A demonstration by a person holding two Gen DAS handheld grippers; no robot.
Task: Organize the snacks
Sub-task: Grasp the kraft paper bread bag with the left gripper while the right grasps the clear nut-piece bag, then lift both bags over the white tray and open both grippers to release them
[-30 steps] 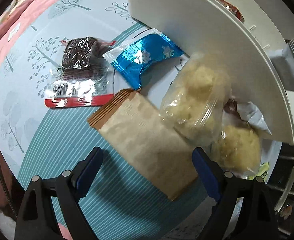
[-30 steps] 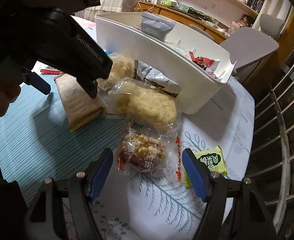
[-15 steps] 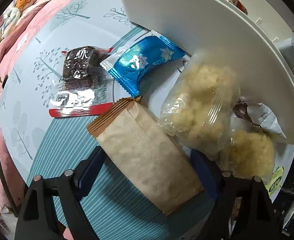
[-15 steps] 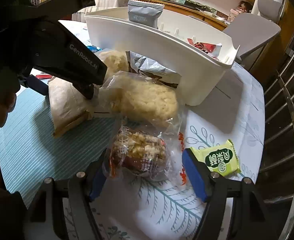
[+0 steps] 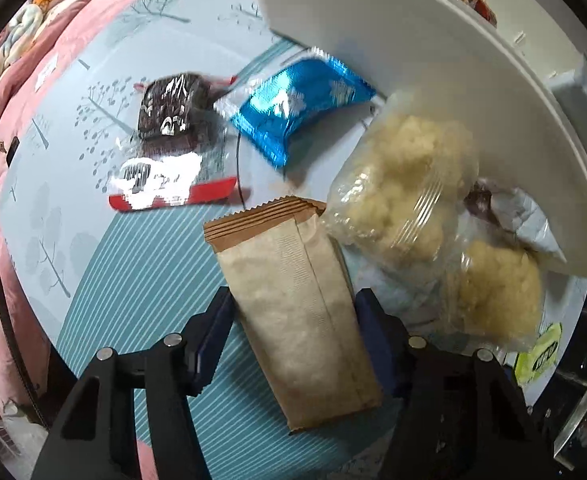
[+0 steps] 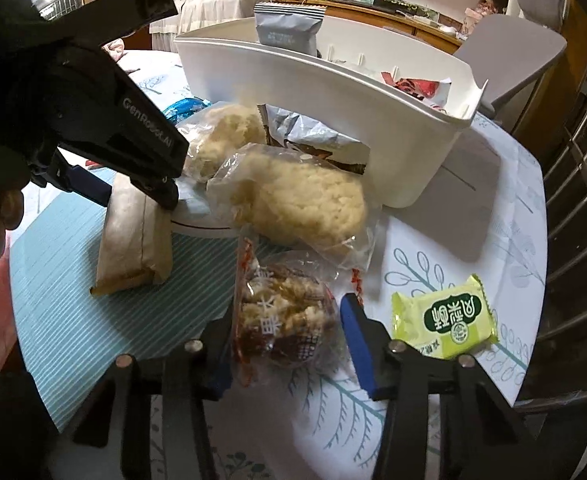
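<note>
Brown paper wraps the flat snack packet [image 5: 297,312] lying on the striped teal part of the tablecloth [image 5: 141,280], and the left gripper [image 5: 293,332] straddles it from above — jaws closing, both blue pads right at its long edges. The right gripper [image 6: 285,344] is closing too, around a clear packet of nutty brittle [image 6: 283,316]; its left pad sits against the wrapper, the right pad shows a sliver of gap. Just beyond lie two clear bags of pale crumbly cake [image 6: 301,200] leaning toward the white bin [image 6: 333,100], which already holds a grey pouch [image 6: 287,24]. A green packet [image 6: 443,316], a blue foil packet [image 5: 293,104] and a dark brownie [image 5: 169,108] lie apart on the cloth.
</note>
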